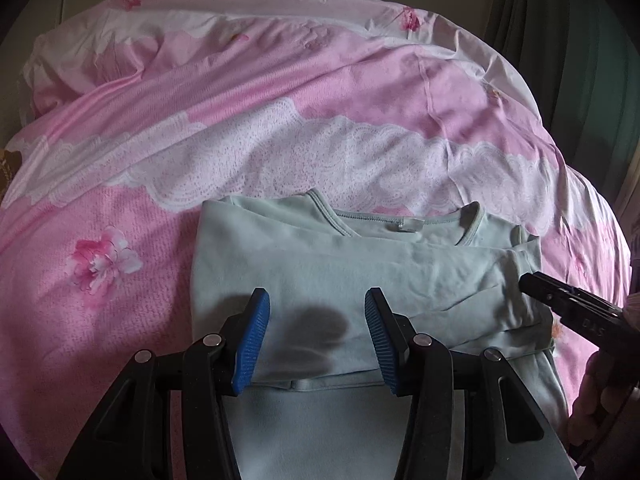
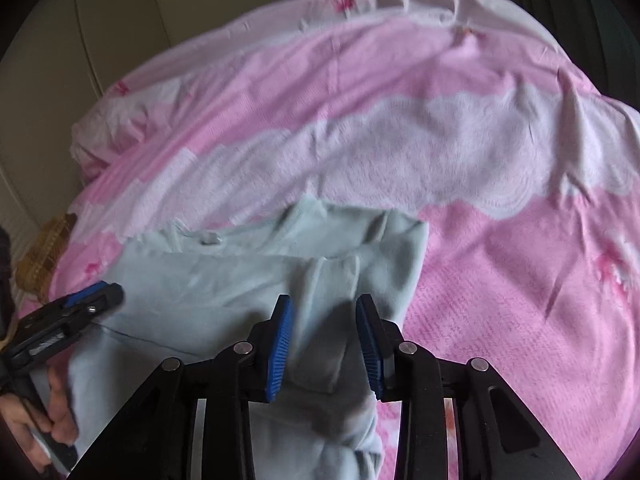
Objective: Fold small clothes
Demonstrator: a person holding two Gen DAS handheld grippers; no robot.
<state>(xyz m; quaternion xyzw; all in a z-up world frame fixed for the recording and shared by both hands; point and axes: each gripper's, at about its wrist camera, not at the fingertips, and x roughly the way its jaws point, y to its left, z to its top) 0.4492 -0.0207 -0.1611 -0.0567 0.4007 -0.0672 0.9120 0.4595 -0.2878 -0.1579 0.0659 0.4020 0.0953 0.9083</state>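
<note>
A pale mint-green long-sleeved cotton top (image 1: 360,264) lies partly folded on the pink floral bedspread (image 1: 280,92). Both blue-padded grippers, left (image 1: 317,340) and right (image 2: 324,344), hover over it with jaws apart, gripping nothing. The neck label's (image 1: 402,225) writing is unreadable.

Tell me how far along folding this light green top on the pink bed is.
Partway. Done: a sleeve of the light green top lies folded across its chest, below the collar. In hand: nothing is gripped; the left hand-held gripper and right hand-held gripper hang open over the cloth. Left: the lower body is unfolded toward the cameras on the pink bedspread.
</note>
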